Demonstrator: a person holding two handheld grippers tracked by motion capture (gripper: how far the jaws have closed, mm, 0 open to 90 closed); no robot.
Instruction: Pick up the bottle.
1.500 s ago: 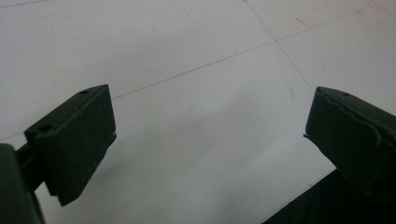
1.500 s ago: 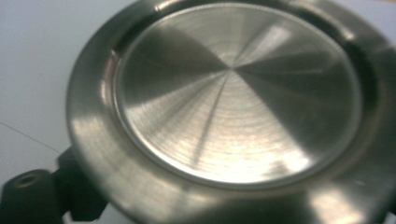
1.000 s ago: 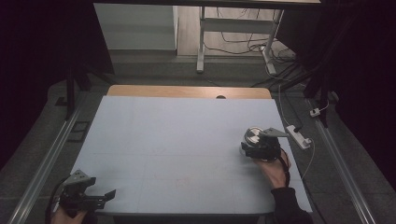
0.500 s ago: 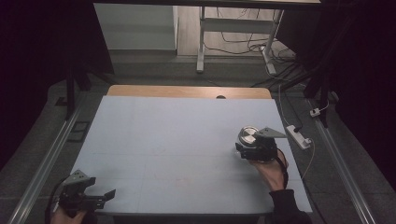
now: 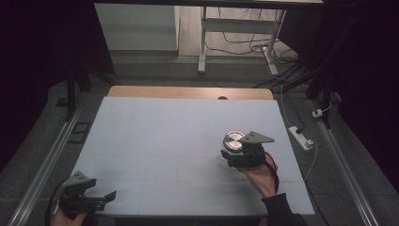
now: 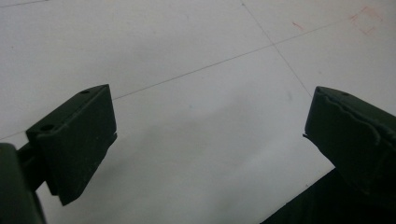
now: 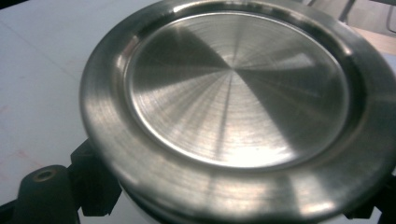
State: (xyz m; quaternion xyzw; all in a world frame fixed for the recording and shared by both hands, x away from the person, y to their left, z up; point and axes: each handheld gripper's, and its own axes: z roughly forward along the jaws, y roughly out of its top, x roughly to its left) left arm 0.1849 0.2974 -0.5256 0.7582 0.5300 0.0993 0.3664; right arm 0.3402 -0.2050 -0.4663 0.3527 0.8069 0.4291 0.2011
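Note:
A round steel-topped tin (image 5: 232,140) hangs just above the pale table sheet (image 5: 164,141), right of the middle. My right gripper (image 5: 227,151) is shut on its sides, held by a hand coming in from the lower right. In the right gripper view the brushed metal top (image 7: 233,88) is very close, with a black fingertip (image 7: 91,179) pressed against its lower left side. My left gripper (image 5: 104,197) rests at the table's front left corner. Its jaws stand wide apart, and between them the left gripper (image 6: 205,135) has just bare sheet.
A wooden strip (image 5: 188,92) edges the table's far side, with a small dark hole (image 5: 222,98) in it. A white power strip (image 5: 301,137) and cables lie on the floor to the right. Metal rails (image 5: 42,169) run along both sides of the table.
The right hand has carried the steel-topped tin to the left and slightly up. The left gripper has stayed where it was.

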